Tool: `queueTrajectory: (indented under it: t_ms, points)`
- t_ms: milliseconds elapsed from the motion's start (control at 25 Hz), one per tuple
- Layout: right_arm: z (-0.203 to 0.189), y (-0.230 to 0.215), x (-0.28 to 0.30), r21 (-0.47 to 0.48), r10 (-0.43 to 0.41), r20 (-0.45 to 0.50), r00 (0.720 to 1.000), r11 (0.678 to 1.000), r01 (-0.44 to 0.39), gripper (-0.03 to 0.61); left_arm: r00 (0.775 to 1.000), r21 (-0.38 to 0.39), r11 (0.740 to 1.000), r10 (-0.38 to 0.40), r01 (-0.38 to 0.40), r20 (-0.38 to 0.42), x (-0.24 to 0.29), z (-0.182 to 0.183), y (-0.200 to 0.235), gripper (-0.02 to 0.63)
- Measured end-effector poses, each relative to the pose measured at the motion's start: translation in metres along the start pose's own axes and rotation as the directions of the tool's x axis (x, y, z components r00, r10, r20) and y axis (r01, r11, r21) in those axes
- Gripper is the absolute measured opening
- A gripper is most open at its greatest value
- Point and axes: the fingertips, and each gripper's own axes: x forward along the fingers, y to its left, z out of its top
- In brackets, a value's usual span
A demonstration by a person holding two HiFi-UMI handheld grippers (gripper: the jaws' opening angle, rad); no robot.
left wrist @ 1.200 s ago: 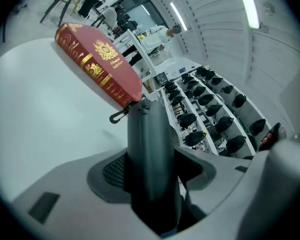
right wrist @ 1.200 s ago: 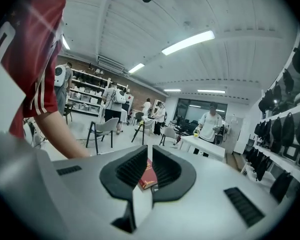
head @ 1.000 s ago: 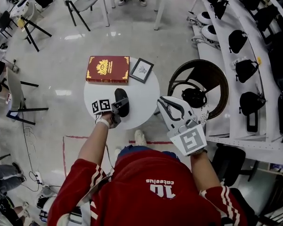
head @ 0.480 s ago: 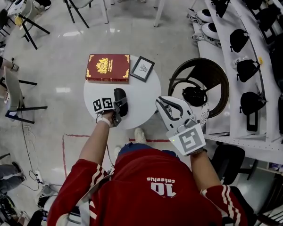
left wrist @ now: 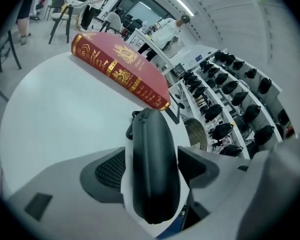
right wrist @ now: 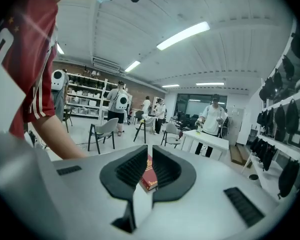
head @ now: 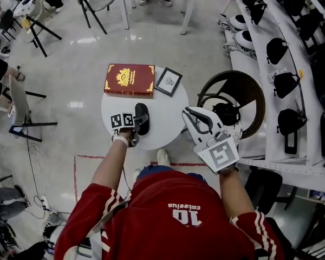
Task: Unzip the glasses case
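While my left tongs [left wrist: 152, 153] stand wide, their jaws having just been opening, the glasses case [left wrist: 149, 129] lies lengthwise between the pads. As far as I can judge it is not pinched, since a sliver of white shows beside it. My right tongs [right wrist: 148, 151] hang off the table's right edge, well apart from the case, with the jaws drawn together on nothing.

The case sits on the near left part of the round table [head: 165, 112], its near end close to the near edge.

My chief worry is a pull on the zip before the left tongs clamp again. The smooth, rounded shell would then slide over the slick top, towards the book or off the near edge. A clamp set too near the rounded end could also squirt the case out from the pads. A small dark loop [left wrist: 131, 122] shows at the case's far end. I cannot tell whether it is the zip pull, and grabbing the wrong tab would only drag the case along.

A red book [head: 129, 79] lies at the far edge, partly hanging over it. A small picture frame [head: 168, 82] rests just beside it. Both stand near the far end of the case, so they crowd any approach from that side. The stretch of table between the case and the right edge is bare. Shelves [head: 292, 64] of dark gear run along the right, away from my reach.
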Motion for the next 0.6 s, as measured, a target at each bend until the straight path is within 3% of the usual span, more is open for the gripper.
queueTrajectory:
  t_ms: [320, 600]
  points:
    - [-0.003, -0.033, 0.016, 0.081, -0.055, 0.032, 0.998, 0.995, 0.052, 0.020, 0.999, 0.048, 0.999, 0.011, -0.014, 0.050, -0.025, 0.023, -0.003, 0.316]
    - [-0.002, -0.034, 0.029, 0.122, -0.066, 0.042, 0.997, 0.991, 0.061, 0.020, 0.994, 0.097, 0.995, -0.001, -0.010, 0.113, -0.053, 0.045, -0.019, 0.316]
